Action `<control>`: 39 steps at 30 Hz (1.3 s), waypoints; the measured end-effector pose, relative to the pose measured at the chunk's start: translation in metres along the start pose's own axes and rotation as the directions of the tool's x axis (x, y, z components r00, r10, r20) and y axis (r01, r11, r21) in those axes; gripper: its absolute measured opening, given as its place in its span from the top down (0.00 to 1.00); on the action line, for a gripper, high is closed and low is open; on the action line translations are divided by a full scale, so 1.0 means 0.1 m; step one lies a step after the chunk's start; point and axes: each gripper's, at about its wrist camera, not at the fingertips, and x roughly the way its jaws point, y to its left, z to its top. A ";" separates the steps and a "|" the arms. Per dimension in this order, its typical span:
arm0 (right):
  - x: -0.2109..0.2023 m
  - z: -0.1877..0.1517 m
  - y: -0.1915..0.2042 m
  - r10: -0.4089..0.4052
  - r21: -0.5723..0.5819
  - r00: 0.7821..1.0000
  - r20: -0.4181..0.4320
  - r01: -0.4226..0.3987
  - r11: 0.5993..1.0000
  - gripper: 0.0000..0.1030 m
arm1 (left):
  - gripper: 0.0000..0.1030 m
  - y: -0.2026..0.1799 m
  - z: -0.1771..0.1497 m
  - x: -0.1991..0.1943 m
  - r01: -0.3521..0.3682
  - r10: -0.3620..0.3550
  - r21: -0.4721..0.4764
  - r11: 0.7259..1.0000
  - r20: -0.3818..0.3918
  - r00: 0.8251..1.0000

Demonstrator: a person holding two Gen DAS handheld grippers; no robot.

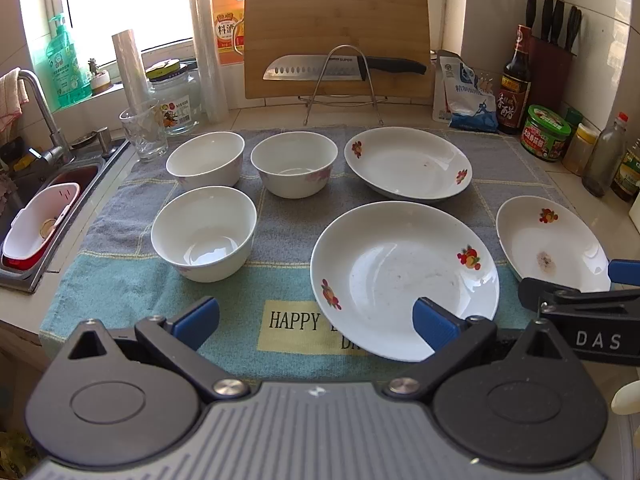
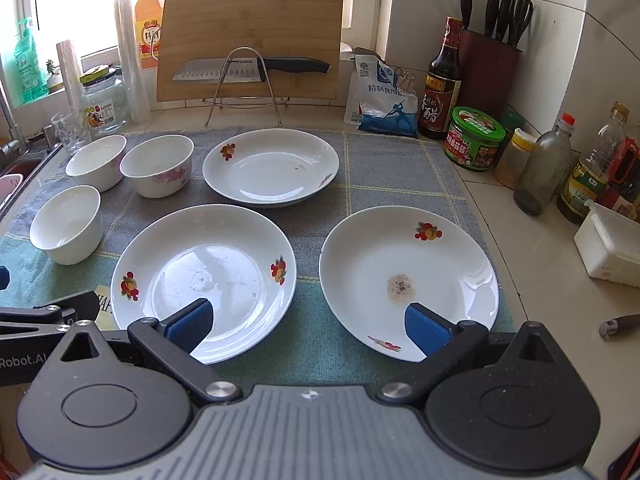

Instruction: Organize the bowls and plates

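Three bowls point(image 1: 204, 232) are crowding the left of the towel point(image 2: 384, 168), three plates point(image 2: 272, 166) filling its middle and right. Bare towel strips are lying open between them. Bottles point(image 2: 546, 168) and jars point(image 2: 474, 138) are lining the desk's point(image 2: 540, 264) right edge, a knife rack point(image 1: 340, 80) and cutting board point(image 1: 336, 20) are blocking the back, and a sink point(image 1: 48, 216) is bordering the left.

Both wrist views look forward and down over the counter point(image 1: 592, 216) from its near edge, the left view set further left; both share the towel point(image 2: 360, 168), plates and bowls.
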 end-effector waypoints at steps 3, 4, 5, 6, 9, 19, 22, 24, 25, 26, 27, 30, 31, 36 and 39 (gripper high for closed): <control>0.00 -0.01 0.00 0.001 0.001 1.000 -0.001 -0.001 1.000 0.00 | 0.01 0.00 -0.01 0.00 0.000 0.000 0.003 1.000 0.005 1.000; 0.01 -0.01 0.00 -0.001 0.000 1.000 -0.001 0.001 1.000 0.00 | 0.01 0.00 -0.01 0.00 -0.001 0.001 0.003 1.000 0.004 1.000; 0.01 -0.01 0.00 -0.001 0.000 1.000 -0.002 0.001 1.000 0.00 | 0.01 0.00 -0.01 0.00 -0.002 0.002 0.003 1.000 0.004 1.000; 0.01 -0.01 0.00 -0.001 0.000 1.000 -0.003 0.001 1.000 0.00 | 0.01 0.00 -0.01 0.00 -0.002 0.002 0.003 1.000 0.004 1.000; 0.02 -0.02 -0.01 0.001 -0.003 1.000 -0.007 -0.001 1.000 0.00 | 0.01 0.00 -0.02 0.00 -0.001 0.001 -0.001 1.000 0.004 1.000; 0.01 -0.01 -0.01 0.004 -0.014 1.000 -0.009 -0.004 1.000 0.00 | 0.01 0.00 -0.02 -0.01 -0.003 0.003 -0.009 1.000 0.007 1.000; 0.01 0.00 -0.02 0.004 -0.017 1.000 -0.009 -0.005 1.000 0.00 | 0.01 0.01 -0.02 -0.01 -0.003 0.003 -0.009 1.000 0.007 1.000; 0.01 0.00 -0.02 0.007 -0.017 1.000 -0.009 -0.007 1.000 0.00 | 0.01 0.01 -0.01 -0.01 -0.005 0.005 -0.009 1.000 0.007 1.000; 0.01 0.00 -0.02 0.007 -0.017 1.000 -0.009 -0.007 1.000 0.00 | 0.01 0.00 -0.02 -0.01 -0.006 0.006 -0.009 1.000 0.007 1.000; 0.01 0.00 -0.02 0.008 -0.017 1.000 -0.009 -0.008 1.000 0.00 | 0.01 0.01 -0.02 -0.02 -0.006 0.006 -0.010 1.000 0.006 1.000; 0.01 0.00 -0.02 0.008 -0.018 1.000 -0.008 -0.008 1.000 0.00 | 0.01 0.01 -0.02 -0.02 -0.006 0.006 -0.011 1.000 0.006 1.000; 0.02 0.00 -0.03 0.011 -0.019 1.000 -0.008 -0.011 1.000 0.00 | 0.01 0.00 -0.01 -0.02 -0.008 0.008 -0.010 1.000 0.006 1.000; 0.01 0.00 -0.03 0.010 -0.019 1.000 -0.007 -0.010 1.000 0.00 | 0.01 0.00 -0.01 -0.02 -0.009 0.010 -0.009 1.000 0.006 1.000; 0.02 0.00 -0.02 0.010 -0.019 1.000 -0.006 -0.010 1.000 0.00 | 0.01 0.00 -0.01 -0.02 -0.009 0.010 -0.009 1.000 0.007 1.000; 0.02 0.00 -0.02 0.009 -0.019 1.000 -0.007 -0.010 1.000 0.00 | 0.01 0.00 -0.01 -0.02 -0.010 0.010 -0.009 1.000 0.007 1.000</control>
